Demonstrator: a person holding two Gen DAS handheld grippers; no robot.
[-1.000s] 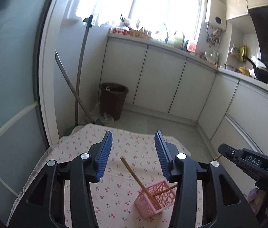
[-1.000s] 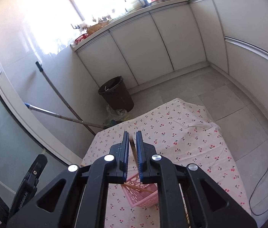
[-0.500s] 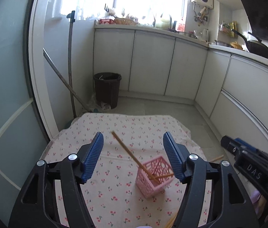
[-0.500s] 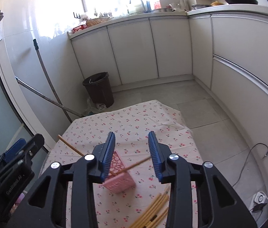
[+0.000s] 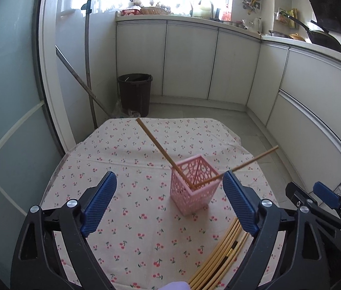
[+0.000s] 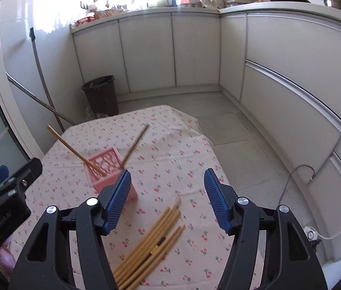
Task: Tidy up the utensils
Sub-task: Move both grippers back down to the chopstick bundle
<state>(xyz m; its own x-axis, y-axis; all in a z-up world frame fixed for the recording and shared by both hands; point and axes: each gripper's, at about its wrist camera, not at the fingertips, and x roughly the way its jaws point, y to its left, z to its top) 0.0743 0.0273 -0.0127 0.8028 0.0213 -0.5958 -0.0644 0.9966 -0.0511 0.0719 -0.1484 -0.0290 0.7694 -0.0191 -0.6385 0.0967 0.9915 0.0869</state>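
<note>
A pink lattice holder (image 5: pixel 193 191) stands upright on the cherry-print tablecloth (image 5: pixel 131 145); it also shows in the right wrist view (image 6: pixel 105 166). Two wooden chopsticks lean out of it, one to the left (image 5: pixel 157 147) and one to the right (image 5: pixel 250 163). A pile of several loose chopsticks (image 6: pixel 151 244) lies on the cloth at the near edge; it also shows in the left wrist view (image 5: pixel 221 256). My left gripper (image 5: pixel 169 203) is open and empty, behind and above the holder. My right gripper (image 6: pixel 166 199) is open and empty, above the pile.
A dark bin (image 5: pixel 135 94) stands on the floor beyond the table, with mop handles (image 5: pixel 88 67) leaning on the wall. White cabinets (image 6: pixel 194 50) run along the back and right. A cable (image 6: pixel 298 176) lies on the floor at the right.
My right gripper has opened, let go of a chopstick into the holder, and pulled back. Both grippers have drawn back and opened wider, bringing the loose pile into view.
</note>
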